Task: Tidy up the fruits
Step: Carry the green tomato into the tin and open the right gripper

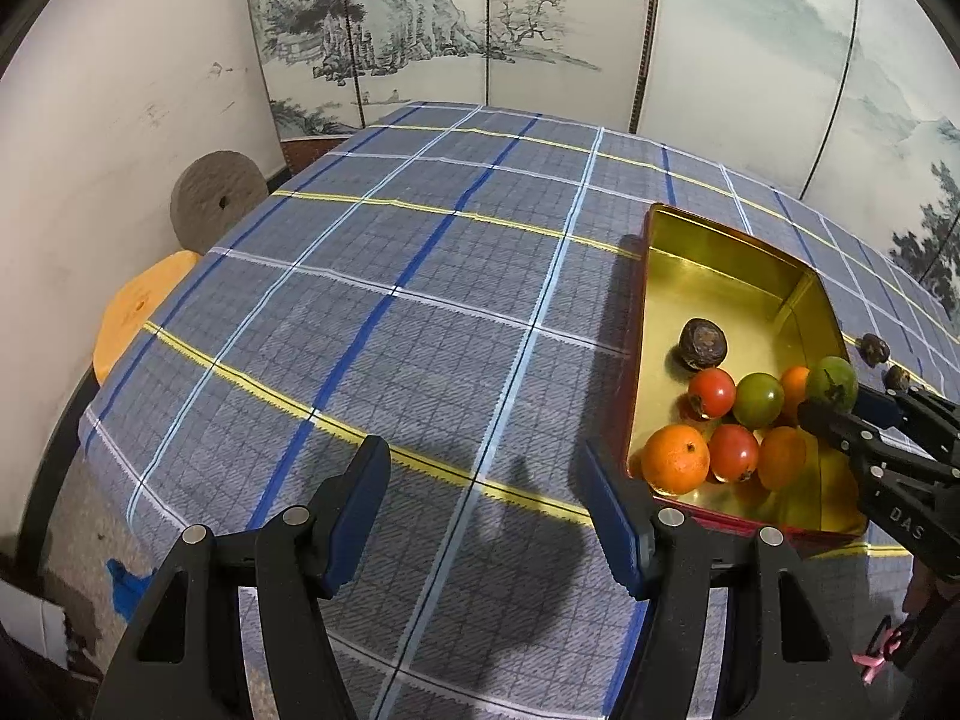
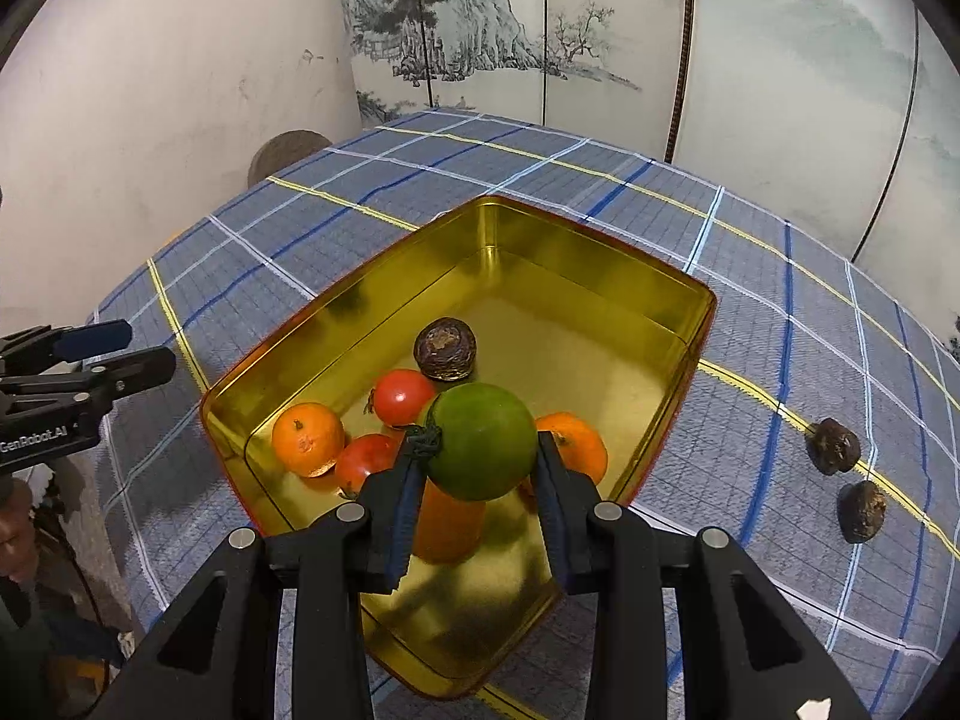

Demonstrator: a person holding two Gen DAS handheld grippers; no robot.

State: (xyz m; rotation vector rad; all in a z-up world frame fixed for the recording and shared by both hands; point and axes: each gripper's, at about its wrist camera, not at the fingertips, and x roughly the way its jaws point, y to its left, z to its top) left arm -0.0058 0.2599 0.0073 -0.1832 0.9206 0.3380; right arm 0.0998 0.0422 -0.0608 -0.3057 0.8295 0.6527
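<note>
Contents: three oranges [image 1: 675, 459], two red tomatoes [image 1: 711, 393], two green tomatoes [image 1: 759, 400], three dark brown fruits [image 2: 445, 348], one gold tin [image 2: 576, 252].

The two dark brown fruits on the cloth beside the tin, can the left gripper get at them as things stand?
Probably not directly. The left gripper is open and empty, but the tin and the right gripper, holding the green fruit, lie between it and the dark fruits.

Left wrist camera looks steeply down over the blue plaid tablecloth [image 1: 384, 312], the gold-lined rectangular metal tin [image 1: 729, 291] at right. Right wrist camera hovers close above the same tin [image 2: 600, 294], apparently nearer.
</note>
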